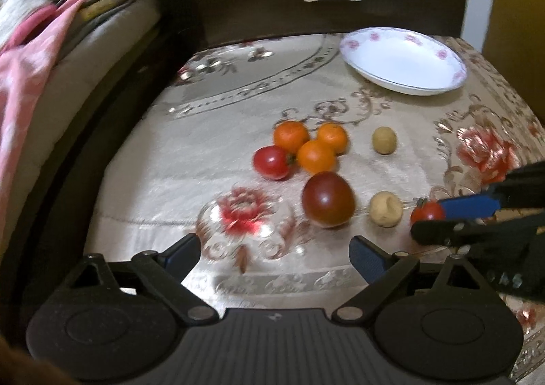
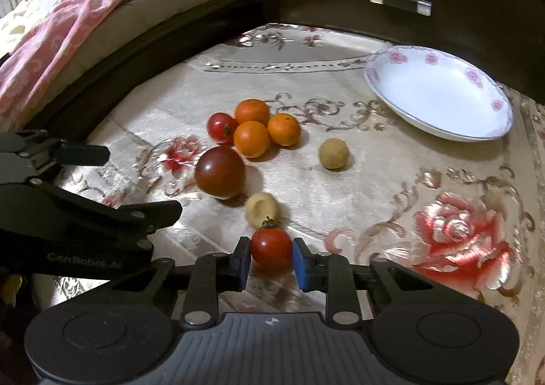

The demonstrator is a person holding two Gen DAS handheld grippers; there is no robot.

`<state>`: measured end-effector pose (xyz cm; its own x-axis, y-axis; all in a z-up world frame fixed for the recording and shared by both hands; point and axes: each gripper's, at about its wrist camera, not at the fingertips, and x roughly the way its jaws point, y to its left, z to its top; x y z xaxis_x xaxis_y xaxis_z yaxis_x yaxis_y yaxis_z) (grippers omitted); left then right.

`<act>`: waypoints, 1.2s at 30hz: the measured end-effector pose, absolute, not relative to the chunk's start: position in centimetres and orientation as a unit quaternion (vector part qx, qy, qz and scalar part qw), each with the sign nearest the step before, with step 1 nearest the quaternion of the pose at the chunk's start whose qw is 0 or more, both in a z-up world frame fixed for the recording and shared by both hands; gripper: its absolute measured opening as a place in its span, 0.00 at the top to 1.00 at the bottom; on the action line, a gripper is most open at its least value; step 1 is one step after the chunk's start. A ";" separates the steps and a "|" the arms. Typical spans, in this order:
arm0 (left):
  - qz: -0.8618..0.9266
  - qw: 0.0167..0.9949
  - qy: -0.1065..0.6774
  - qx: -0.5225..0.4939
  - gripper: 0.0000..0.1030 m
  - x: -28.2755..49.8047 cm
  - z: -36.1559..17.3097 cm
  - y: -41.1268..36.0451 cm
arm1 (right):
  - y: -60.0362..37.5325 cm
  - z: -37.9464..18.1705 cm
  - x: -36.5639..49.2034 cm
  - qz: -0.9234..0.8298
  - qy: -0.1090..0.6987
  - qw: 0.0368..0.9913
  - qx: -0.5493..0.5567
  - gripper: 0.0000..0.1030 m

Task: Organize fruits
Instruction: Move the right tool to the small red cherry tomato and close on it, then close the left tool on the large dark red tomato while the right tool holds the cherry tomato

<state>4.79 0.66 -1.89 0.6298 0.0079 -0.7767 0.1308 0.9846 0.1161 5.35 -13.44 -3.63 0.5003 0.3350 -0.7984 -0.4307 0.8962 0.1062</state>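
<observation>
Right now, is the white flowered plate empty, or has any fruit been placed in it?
Empty. The plate shows only bare white inside in both views; every fruit lies on the tablecloth except the small tomato between the right gripper fingers.

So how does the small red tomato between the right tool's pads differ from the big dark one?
The small red tomato is bright red; the big dark tomato is brownish maroon and clearly larger. The small one sits between the right tool pads; the dark one lies free on the tablecloth. Both are round, glossy, and outside the plate.
</observation>
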 end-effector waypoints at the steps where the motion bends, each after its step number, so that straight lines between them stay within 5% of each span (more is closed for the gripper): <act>1: -0.037 0.899 0.426 0.088 0.02 5.0 -2.0 0.3 | -13.8 -3.5 5.4 0.217 0.448 0.866 -0.048 0.81; 9: -0.059 0.896 0.431 0.092 0.08 7.0 -2.9 -0.6 | -15.7 -3.7 5.8 0.198 0.458 0.867 -0.014 0.80; 20: -0.102 0.887 0.446 0.060 0.40 8.2 -3.4 -1.0 | -15.9 -3.7 6.2 0.198 0.464 0.863 0.002 0.80; 36: -0.119 0.879 0.461 0.035 0.51 9.2 -3.5 -1.0 | -16.1 -3.8 6.4 0.195 0.471 0.860 0.014 0.80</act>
<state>9.21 -0.96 -3.48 0.5466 -0.1772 -0.8184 0.2419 0.9691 -0.0482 6.37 -16.07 -3.84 0.4795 0.3495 -0.8049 -0.3226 0.9232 0.2087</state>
